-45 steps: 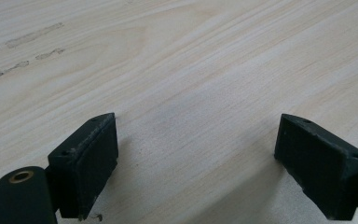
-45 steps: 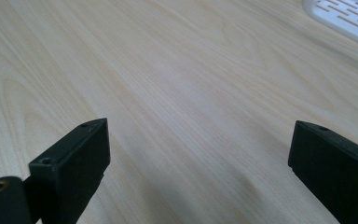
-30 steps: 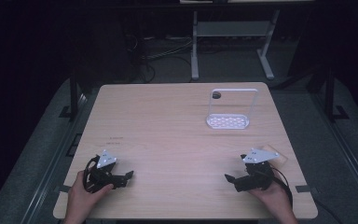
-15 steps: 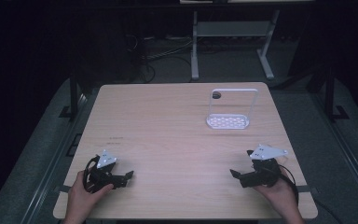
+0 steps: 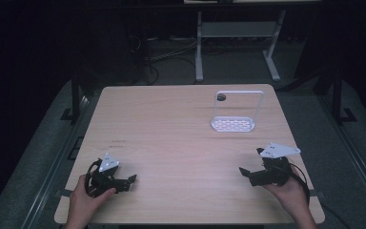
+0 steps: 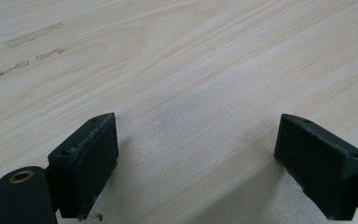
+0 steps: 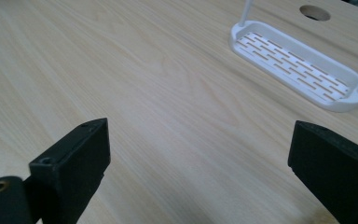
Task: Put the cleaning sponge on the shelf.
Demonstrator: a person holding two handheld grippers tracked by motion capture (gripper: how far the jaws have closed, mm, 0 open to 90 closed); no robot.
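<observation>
Dark room, pale wooden table (image 5: 171, 138), one white slotted rack (image 5: 232, 124) with a hoop handle in the upper right of the high view.

The rack stands upright near the table's far right edge, beside a round hole (image 5: 221, 97) in the tabletop, well apart from both tools. The left gripper (image 5: 127, 181) rests low at the lower left of the high view, jaws spread wide over bare wood, grasping nothing. The right gripper (image 5: 246, 172) sits at the lower right, jaws likewise released and empty; its own view faces the rack (image 7: 298, 65) in the upper right. Judgement: the rack looks light, stiff plastic or coated wire, smooth and liable to slide; the thin hoop handle or the tray's raised rim offers the surest hold.
</observation>
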